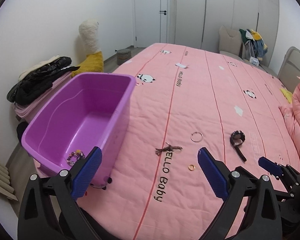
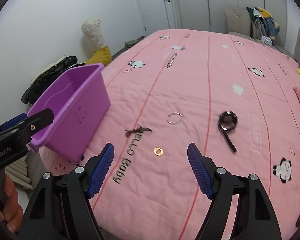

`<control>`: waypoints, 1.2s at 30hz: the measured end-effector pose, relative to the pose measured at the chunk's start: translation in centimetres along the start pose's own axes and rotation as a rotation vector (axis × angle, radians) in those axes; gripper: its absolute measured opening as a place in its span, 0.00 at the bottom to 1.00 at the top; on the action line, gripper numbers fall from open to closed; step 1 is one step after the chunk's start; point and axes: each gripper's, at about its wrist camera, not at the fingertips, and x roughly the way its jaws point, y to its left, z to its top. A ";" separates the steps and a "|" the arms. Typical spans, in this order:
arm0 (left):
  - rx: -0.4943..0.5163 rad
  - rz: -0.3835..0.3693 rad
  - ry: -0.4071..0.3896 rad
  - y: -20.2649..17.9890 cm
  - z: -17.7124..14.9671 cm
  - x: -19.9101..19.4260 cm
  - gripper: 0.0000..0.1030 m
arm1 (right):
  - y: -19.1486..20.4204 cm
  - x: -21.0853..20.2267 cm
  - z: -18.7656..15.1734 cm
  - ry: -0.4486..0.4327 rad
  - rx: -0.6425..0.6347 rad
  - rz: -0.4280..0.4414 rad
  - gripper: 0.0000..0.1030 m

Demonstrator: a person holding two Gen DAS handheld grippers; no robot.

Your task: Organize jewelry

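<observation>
Across a wide bed, a pink quilt (image 2: 190,76) printed with pandas and "Hello Baby" lettering fills both views. At its left edge sits a purple plastic bin (image 1: 80,108), open side up, long axis running away from the cameras; a beaded bracelet (image 1: 76,157) already lies in its near corner.

Four pieces remain loose on the quilt, well apart from the bin. A black watch (image 2: 228,127) lies farthest right, its strap trailing toward the viewer and slightly right. Left of it rest a thin silver hoop (image 2: 174,118), flat, and a dark tangled cord (image 2: 139,131) stretched left to right. Nearest is a small gold ring (image 2: 158,151), flat, hole upward.

The left gripper (image 1: 149,172) hangs by the bin's near wall, tongs spread wide and empty. The right gripper (image 2: 150,168) hovers just short of the ring, tongs spread, nothing between them.

The ring looks like the next pick. Being flat and thin, it probably needs the tips pressed into the soft quilt either side before closing.
</observation>
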 end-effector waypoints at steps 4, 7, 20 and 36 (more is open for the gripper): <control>0.019 -0.018 0.039 -1.6 -1.1 0.9 0.92 | -2.3 -0.4 -1.8 0.016 0.037 -0.021 0.70; 0.037 -0.030 0.058 -2.7 -2.0 1.3 0.92 | -4.0 -0.8 -3.1 0.024 0.068 -0.036 0.70; 0.067 -0.062 0.154 -3.2 -6.5 4.3 0.93 | -9.3 0.8 -7.7 0.072 0.179 -0.058 0.70; 0.011 0.017 0.255 -1.3 -10.0 10.5 0.93 | -13.3 5.0 -9.8 0.099 0.232 -0.048 0.70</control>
